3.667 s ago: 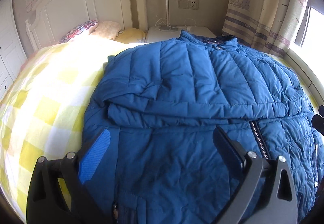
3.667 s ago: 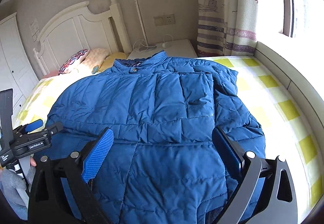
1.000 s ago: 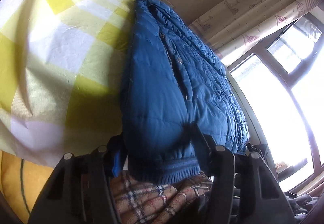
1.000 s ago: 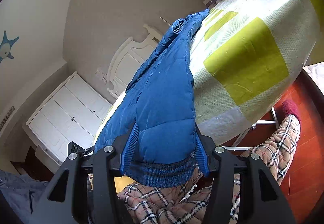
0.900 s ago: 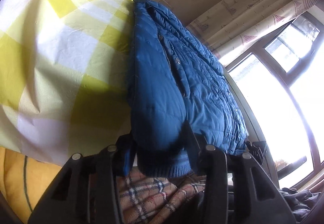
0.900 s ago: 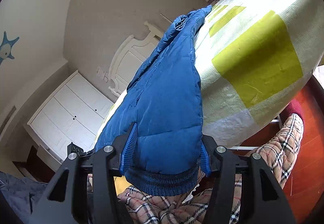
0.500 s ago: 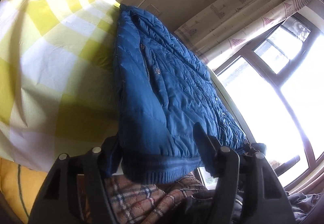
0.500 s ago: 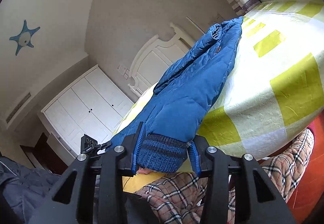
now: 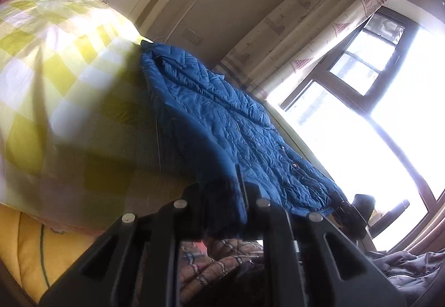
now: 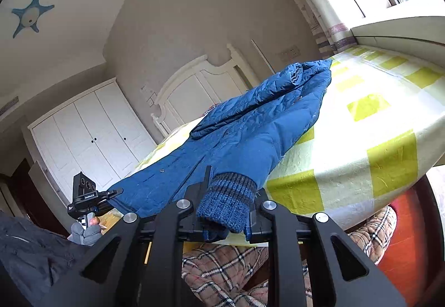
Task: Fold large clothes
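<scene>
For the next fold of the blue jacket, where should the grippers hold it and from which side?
Hold the ribbed knit hem of the blue jacket, coming from the foot edge of the bed. The hem overhangs that edge, thick and firm. The right gripper and left gripper are each shut on a hem corner, jaws just closed; probably keep those holds.

No legible text, brand or number is found in either view. White lettering on the left gripper (image 10: 86, 197) body is too small to read.
</scene>
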Available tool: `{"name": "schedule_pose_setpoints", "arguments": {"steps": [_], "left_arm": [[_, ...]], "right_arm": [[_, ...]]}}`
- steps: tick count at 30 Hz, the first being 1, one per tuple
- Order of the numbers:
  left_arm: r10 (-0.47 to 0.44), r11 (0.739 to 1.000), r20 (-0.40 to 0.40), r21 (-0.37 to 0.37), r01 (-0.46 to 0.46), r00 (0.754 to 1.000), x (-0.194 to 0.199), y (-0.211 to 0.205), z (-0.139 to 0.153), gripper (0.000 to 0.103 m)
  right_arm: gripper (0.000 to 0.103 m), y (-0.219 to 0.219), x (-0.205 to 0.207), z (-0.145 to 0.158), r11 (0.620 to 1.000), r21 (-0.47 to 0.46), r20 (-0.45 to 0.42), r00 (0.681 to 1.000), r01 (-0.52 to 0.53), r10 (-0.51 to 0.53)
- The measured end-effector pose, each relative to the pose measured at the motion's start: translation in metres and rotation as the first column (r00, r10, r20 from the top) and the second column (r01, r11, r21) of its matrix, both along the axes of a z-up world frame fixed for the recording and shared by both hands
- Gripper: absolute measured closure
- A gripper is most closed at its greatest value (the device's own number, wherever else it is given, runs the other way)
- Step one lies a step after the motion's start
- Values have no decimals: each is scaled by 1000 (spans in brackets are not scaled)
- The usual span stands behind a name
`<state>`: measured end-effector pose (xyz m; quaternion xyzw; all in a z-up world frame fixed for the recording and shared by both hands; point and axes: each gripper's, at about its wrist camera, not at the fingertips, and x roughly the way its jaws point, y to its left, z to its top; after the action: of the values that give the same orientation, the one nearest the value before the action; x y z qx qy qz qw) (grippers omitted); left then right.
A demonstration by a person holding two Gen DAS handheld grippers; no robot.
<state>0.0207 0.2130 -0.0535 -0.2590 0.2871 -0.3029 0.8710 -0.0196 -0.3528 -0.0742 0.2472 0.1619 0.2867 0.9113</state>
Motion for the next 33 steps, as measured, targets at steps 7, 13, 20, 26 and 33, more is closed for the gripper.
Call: {"name": "schedule_pose_setpoints", "arguments": {"steps": [7, 13, 20, 26, 33], "left_arm": [[-72, 956, 113, -275, 101, 991, -67, 47, 37, 88], [-56, 944, 170, -311, 108, 984, 8, 41, 106, 84], [99, 968, -68, -227, -112, 993, 218, -2, 106, 77], [274, 929, -355, -145, -342, 894, 308, 14, 33, 43], [305, 952, -258, 115, -284, 917, 315, 45, 37, 22]], "right_arm": [[83, -1, -80, 49, 990, 42, 180, 976, -132, 122], [83, 8, -18, 128, 996, 26, 250, 965, -90, 81], [83, -9, 163, 148, 988, 79, -32, 991, 131, -129], [27, -46, 258, 67, 952, 122, -361, 906, 281, -221], [27, -68, 259, 51, 964, -117, -335, 904, 239, -265]]}}
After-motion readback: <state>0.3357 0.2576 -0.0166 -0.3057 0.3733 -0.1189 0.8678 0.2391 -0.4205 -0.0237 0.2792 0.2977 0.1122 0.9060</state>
